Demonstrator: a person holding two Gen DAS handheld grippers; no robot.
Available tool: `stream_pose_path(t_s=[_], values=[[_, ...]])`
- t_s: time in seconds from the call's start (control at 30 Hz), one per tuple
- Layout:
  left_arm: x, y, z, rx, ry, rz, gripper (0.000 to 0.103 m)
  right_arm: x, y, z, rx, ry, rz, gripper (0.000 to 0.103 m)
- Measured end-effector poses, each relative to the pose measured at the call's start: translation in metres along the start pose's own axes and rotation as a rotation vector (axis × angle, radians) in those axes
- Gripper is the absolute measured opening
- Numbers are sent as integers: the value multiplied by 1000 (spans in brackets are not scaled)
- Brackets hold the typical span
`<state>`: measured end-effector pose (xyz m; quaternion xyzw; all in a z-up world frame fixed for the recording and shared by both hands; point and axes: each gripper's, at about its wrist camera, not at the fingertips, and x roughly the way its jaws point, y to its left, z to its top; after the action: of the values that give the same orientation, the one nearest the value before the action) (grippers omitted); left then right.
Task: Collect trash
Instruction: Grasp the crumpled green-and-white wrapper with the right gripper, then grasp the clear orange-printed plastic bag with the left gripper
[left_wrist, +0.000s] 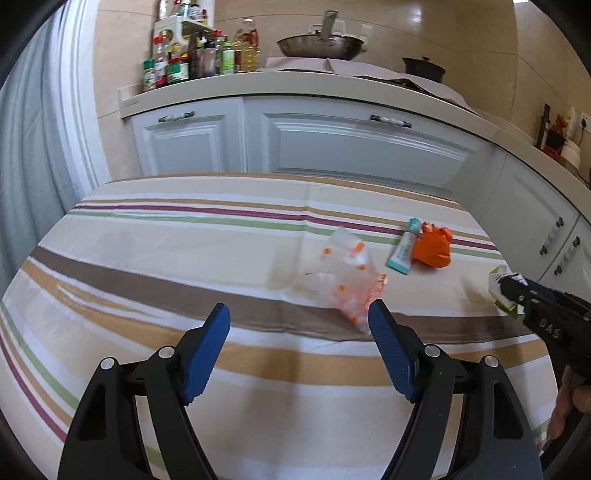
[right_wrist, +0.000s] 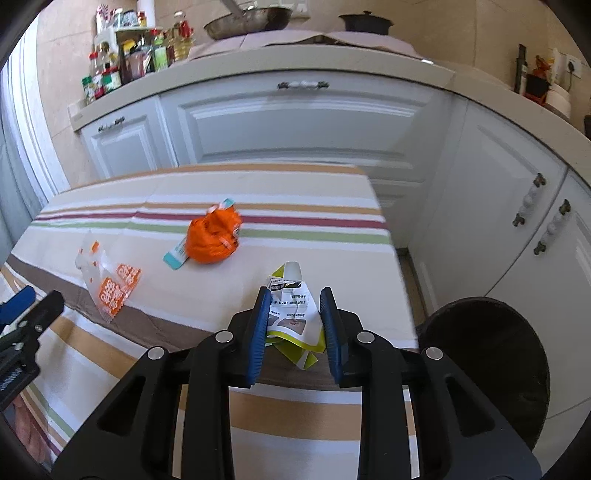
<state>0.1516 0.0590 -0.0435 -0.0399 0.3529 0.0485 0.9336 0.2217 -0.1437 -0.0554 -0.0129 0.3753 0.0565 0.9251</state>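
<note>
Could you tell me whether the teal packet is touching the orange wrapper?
Touching: the right wrist view shows the orange wrapper lying over the teal packet, no gap.

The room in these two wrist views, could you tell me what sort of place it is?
Most likely a home kitchen. A wok and a dark pot sit on the counter above white cabinets, with bottles and jars of condiments at its left end.
</note>
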Motion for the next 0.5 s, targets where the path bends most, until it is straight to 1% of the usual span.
stream_pose_path(t_s=[0.27, 0.5], values=[[19, -23, 8, 41, 18, -4, 75, -11, -29, 8, 39, -44, -31, 27], [42, -25, 18, 34, 80, -6, 75, -6, -42, 9, 55, -49, -26, 27]])
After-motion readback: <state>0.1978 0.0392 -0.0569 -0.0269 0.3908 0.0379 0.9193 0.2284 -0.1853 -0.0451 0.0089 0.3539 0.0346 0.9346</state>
